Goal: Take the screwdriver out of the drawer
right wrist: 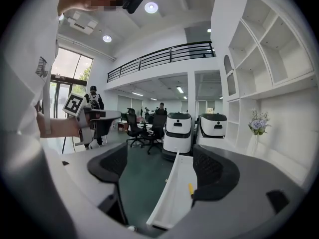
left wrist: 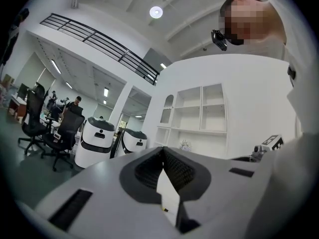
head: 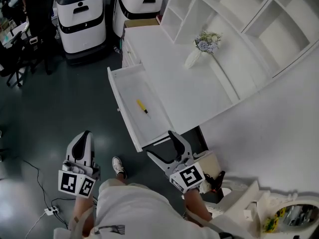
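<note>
A small screwdriver (head: 142,106) with a yellow handle lies in the open white drawer (head: 118,99), which is pulled out from the white desk. My right gripper (head: 159,144) hovers just in front of the drawer's near end and is open. In the right gripper view the drawer (right wrist: 172,193) runs between the jaws, with the screwdriver (right wrist: 190,188) beside the right pad. My left gripper (head: 87,134) hangs lower left over the floor, away from the drawer. In the left gripper view the left gripper (left wrist: 162,153) has its pads touching, with nothing held.
A vase of flowers (head: 203,46) lies on the desk top (head: 199,88), with white shelving (head: 259,19) behind it. Two white robots (head: 82,16) stand at the back, next to office chairs (head: 15,59). A shoe (head: 118,166) and a cable (head: 40,203) are on the dark floor.
</note>
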A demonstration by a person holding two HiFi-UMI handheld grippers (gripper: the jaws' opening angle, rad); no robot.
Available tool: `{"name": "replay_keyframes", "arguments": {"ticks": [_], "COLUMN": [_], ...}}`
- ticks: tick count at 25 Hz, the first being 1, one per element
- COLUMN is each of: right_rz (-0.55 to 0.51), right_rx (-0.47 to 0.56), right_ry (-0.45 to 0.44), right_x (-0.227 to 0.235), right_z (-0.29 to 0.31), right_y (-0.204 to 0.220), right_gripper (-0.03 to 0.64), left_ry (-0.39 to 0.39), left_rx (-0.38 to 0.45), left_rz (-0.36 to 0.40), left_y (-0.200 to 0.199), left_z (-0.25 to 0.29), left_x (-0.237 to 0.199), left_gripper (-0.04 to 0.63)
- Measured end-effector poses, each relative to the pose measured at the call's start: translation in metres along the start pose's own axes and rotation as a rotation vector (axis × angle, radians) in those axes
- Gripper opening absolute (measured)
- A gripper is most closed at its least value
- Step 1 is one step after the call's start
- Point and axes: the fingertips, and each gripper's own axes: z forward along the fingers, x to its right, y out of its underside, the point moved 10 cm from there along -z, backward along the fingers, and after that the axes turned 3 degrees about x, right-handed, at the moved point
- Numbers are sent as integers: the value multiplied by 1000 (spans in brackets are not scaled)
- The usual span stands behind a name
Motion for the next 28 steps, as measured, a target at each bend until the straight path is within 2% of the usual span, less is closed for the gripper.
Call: {"name": "replay_keyframes", "arguments": {"ticks": [5,9,17,20,24,28], "right_rz": [0,7,37,46,46,54], "right_rx": [-41,-67,-101,-98,-123,-168], "right_ry": [85,147,242,242,186,135], "right_x": [24,38,83,105,138,160], "right_z": [56,78,84,87,99,118], "right_y": [-16,-18,-12,-5,9,30], "right_gripper": [407,407,407,407,407,407], "left_ry": [72,97,179,166,103,69], "left_rx": [-10,-45,-81,-83,-70,-83], "left_rz": [-25,-48,-73,-54,-57,-20], "left_y": [-3,5,22,23,16,18], "left_z": [63,97,163,180,191,195], "left_x": [-52,-82,-74,-70,-61,-52], "left_gripper": [15,15,15,15,15,15]}}
